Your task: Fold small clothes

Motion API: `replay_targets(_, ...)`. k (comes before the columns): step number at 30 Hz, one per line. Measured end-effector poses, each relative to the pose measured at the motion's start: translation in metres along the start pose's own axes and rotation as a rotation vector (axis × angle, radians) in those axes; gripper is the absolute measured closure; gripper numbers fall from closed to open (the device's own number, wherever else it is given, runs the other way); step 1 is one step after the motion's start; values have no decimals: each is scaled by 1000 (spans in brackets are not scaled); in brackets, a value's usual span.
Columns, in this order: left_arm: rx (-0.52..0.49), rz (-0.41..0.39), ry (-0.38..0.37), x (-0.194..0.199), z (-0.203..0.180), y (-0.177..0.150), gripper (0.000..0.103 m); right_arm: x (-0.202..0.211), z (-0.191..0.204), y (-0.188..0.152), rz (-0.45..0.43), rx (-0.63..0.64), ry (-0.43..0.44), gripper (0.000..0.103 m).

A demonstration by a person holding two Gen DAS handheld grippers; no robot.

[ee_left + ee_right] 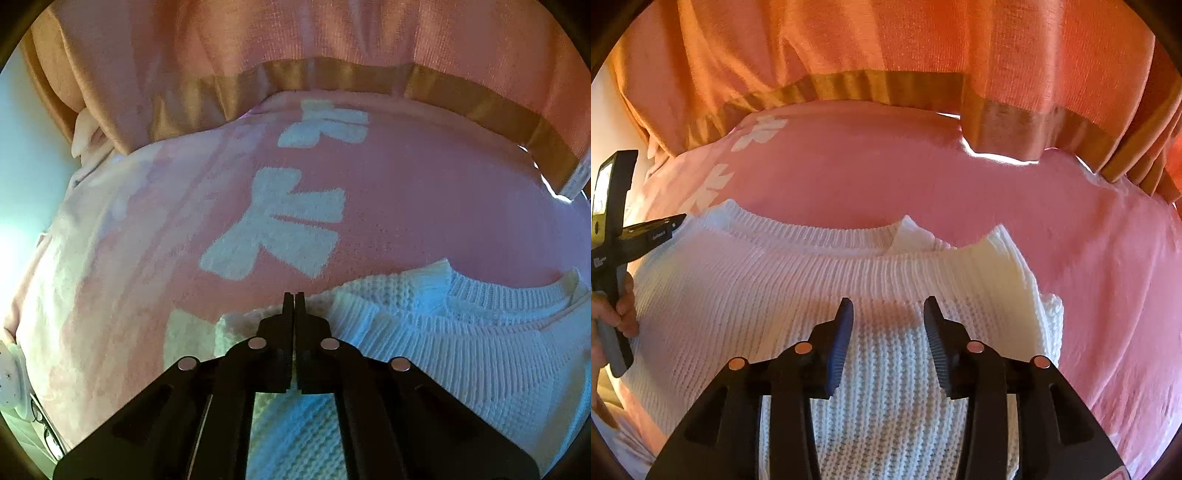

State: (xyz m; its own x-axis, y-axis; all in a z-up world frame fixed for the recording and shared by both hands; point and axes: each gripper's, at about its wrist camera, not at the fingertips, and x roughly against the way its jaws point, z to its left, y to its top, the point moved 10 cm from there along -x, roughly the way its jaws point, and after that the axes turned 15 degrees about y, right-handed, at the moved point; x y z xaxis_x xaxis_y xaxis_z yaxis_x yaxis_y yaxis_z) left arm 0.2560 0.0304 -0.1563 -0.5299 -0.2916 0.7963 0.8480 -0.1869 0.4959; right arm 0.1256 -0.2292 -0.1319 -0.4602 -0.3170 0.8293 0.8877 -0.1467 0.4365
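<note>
A small white knit sweater [768, 291] lies flat on a pink blanket [960, 184], its ribbed neckline [827, 236] toward the far side. It also shows in the left wrist view [461, 332]. My left gripper [294, 301] is shut at the sweater's left shoulder edge; whether knit is pinched between the jaws is hidden. My right gripper [888, 314] is open, just above the sweater's upper middle, with a folded sleeve [1015, 273] to its right. The left gripper's body [613, 229] shows at the left edge of the right wrist view.
The pink blanket [406, 192] has white fuzzy character patterns [280, 225]. Orange curtains with a gold band [886, 55] hang along the far edge. A white object [11, 376] sits at the blanket's left edge.
</note>
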Motion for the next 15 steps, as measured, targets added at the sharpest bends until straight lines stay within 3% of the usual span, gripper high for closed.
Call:
replay_targets(8, 60, -3, 53, -18, 23, 13, 103, 4, 8, 11, -36, -1, 43, 63)
replay_targets(10, 79, 13, 39, -14, 28, 15, 103, 1, 12, 8, -23, 9, 52, 63)
replay_targets(14, 88, -40, -40, 21, 24, 24, 98, -1, 17, 8, -18, 32, 44, 63)
replay_targets(15, 84, -36, -55, 28, 20, 22, 90, -1, 16, 8, -19, 29, 45, 63)
